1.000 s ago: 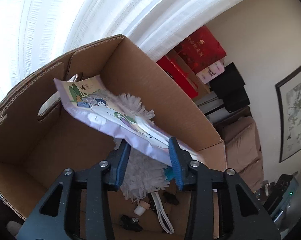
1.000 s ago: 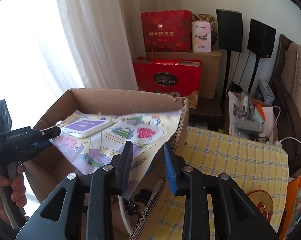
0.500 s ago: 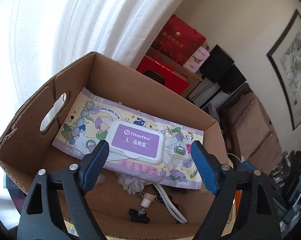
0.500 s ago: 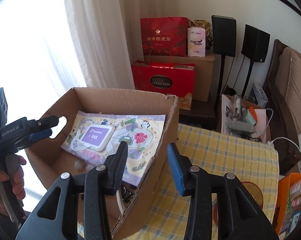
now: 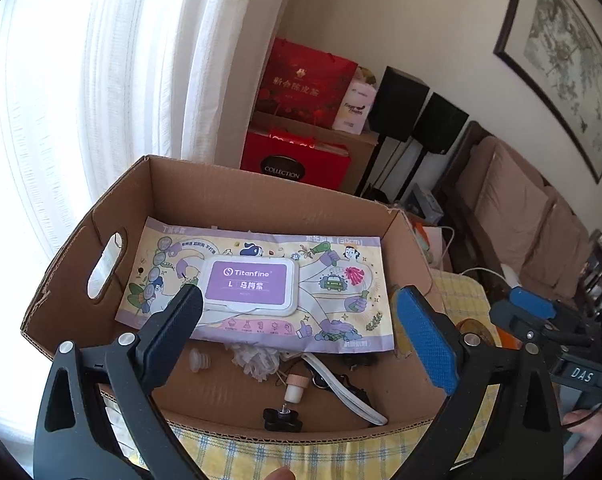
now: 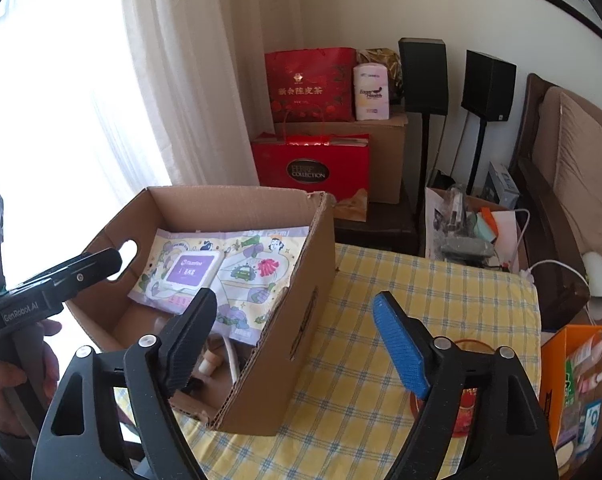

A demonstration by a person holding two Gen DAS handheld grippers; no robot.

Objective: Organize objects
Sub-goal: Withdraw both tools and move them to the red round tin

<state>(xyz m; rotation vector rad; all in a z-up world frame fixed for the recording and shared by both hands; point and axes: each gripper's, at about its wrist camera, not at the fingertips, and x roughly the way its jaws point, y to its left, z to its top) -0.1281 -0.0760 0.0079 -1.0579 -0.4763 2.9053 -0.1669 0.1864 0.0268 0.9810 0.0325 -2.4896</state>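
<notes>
Lying flat in the cardboard box (image 5: 405,240), wipes pack (image 5: 257,284) below both opening, empty hand-held grippers.

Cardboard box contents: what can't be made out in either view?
- Items under the wipes pack, left wrist view: the pack covers most of the cardboard box floor.
- Small parts at the box's near end, right wrist view: the right hand-held gripper finger and the box wall hide them.
- Red round item on the tablecloth: mostly behind the same gripper.
</notes>
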